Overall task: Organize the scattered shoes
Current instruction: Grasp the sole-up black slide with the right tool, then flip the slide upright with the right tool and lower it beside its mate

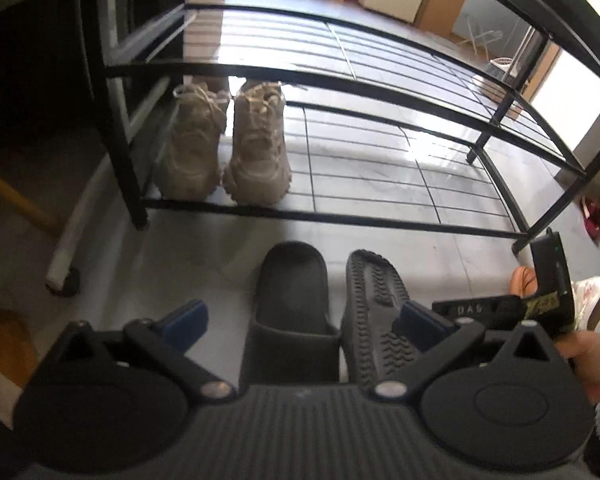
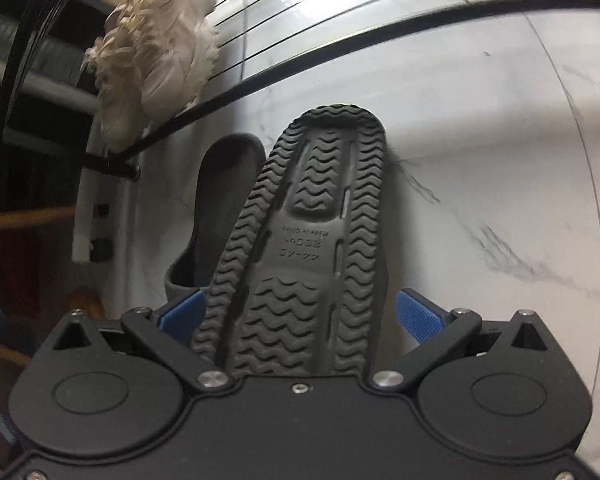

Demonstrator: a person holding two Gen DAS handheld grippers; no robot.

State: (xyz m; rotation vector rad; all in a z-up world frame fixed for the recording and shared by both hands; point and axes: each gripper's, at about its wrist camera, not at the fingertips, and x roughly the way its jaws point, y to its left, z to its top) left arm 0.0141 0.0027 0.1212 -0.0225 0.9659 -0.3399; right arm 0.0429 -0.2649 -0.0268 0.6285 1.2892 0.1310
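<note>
Left wrist view has the left gripper [image 1: 300, 320] spread wide over the upright black slide [image 1: 290, 304], nothing pinched, blue pads on either side of its heel end. Just beside it lies the flipped slide [image 1: 374, 312], tread up, so that one needs turning before it can sit properly. On the right wrist view the right gripper [image 2: 298, 316] is released too, its pads straddling the flipped slide's heel without clearly touching, probably lined up to grab by the narrow edge, which looks stiffer than the sole. Both slides sit on the white floor [image 2: 480, 140] right in front of the black shoe rack [image 1: 340, 216]. Beige sneakers [image 1: 224, 148] are already paired on the lowest shelf at the left end, toes out, so the space next to them seems the obvious spot for the slides
</note>
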